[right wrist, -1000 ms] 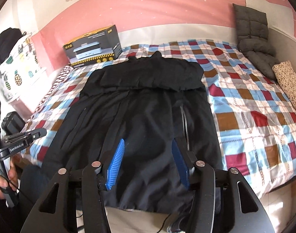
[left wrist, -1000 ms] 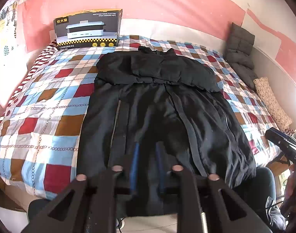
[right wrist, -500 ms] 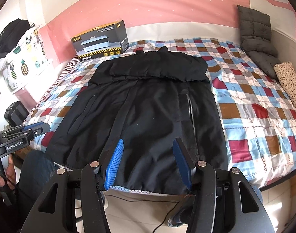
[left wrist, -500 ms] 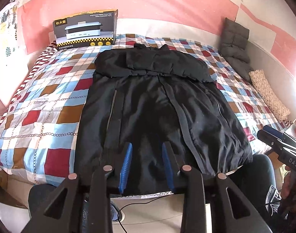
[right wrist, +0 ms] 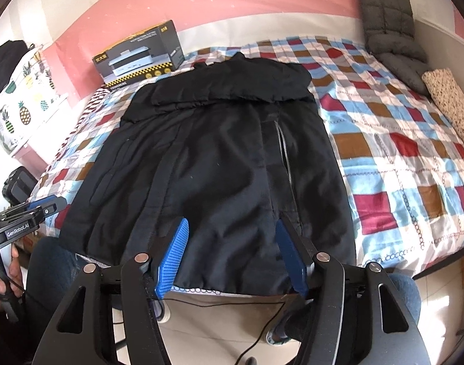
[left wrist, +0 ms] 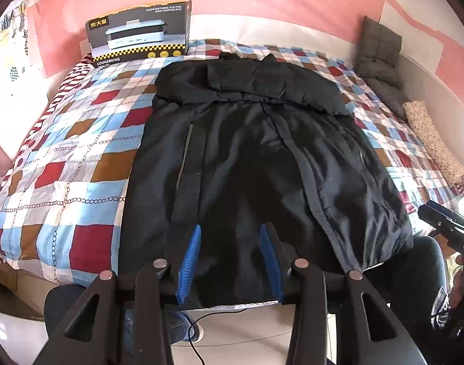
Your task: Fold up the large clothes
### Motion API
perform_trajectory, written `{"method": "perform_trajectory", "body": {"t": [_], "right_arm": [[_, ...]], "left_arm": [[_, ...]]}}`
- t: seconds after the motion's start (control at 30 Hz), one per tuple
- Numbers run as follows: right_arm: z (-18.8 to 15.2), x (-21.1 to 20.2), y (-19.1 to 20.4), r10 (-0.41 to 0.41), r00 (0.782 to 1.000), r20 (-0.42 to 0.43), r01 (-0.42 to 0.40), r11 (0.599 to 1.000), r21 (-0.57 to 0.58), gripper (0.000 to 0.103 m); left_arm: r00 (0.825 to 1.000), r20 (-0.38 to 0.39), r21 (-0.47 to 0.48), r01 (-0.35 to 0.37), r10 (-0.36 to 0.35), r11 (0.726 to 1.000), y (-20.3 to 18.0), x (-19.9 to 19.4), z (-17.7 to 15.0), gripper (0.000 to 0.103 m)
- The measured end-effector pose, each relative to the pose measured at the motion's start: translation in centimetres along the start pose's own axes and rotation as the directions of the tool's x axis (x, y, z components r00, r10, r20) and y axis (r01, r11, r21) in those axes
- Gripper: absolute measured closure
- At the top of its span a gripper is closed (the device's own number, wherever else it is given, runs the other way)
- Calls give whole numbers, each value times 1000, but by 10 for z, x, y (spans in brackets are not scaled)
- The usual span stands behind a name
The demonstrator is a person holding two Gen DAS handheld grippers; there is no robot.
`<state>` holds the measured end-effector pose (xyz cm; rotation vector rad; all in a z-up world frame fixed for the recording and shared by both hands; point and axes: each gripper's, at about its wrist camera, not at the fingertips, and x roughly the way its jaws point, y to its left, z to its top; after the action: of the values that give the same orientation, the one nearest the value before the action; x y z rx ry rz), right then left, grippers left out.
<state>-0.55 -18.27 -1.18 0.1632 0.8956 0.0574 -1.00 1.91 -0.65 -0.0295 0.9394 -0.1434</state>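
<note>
A large black coat (left wrist: 247, 152) (right wrist: 216, 152) lies spread flat on the checked bed quilt (left wrist: 74, 158) (right wrist: 399, 158), collar at the far end and hem at the near bed edge. My left gripper (left wrist: 230, 228) hovers over the hem near its left half. Its blue pads are apart and opening, and they pinch no cloth. My right gripper (right wrist: 232, 223) hangs over the hem's right half, jaws wide and opening, gripping nothing. Each gripper also shows at the edge of the other's view: the right gripper (left wrist: 444, 222) and the left gripper (right wrist: 34, 210).
A cooker box (left wrist: 137, 35) (right wrist: 140, 53) stands at the head of the bed. A grey cushion (left wrist: 379, 48) (right wrist: 390, 24) and a speckled pillow (left wrist: 432, 140) (right wrist: 454, 97) line the right wall. A black cable (right wrist: 232, 304) trails on the floor by the person's knees.
Both grippers have sunk and drawn back toward the near hem, so the floor now shows below it. Both pairs of jaws stand wider than before.
</note>
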Motion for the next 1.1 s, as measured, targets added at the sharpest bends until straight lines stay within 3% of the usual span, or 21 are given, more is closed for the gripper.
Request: {"method": "perform_trajectory", "body": {"t": [0.33,0.63,0.87,1.1], "right_arm": [[-3,21,-31,-21,998,-56,25,998,65,42],[2,44,-78,-59,992,-108,75,986,149,42],[6,66,-122,-58,985,-160,98,963,253,42],[-3,98,-149,79,965,-251,26,921,389,40]], "left_arm": [[998,-24,-14,-64,63,998,24,24,-2,60],[993,-79,-105,-100,92,989,76,58,2,56],[990,-125,-208,-83,58,975,116,81,6,53],[982,-176,-317,3,-62,948,137,102,0,47]]}}
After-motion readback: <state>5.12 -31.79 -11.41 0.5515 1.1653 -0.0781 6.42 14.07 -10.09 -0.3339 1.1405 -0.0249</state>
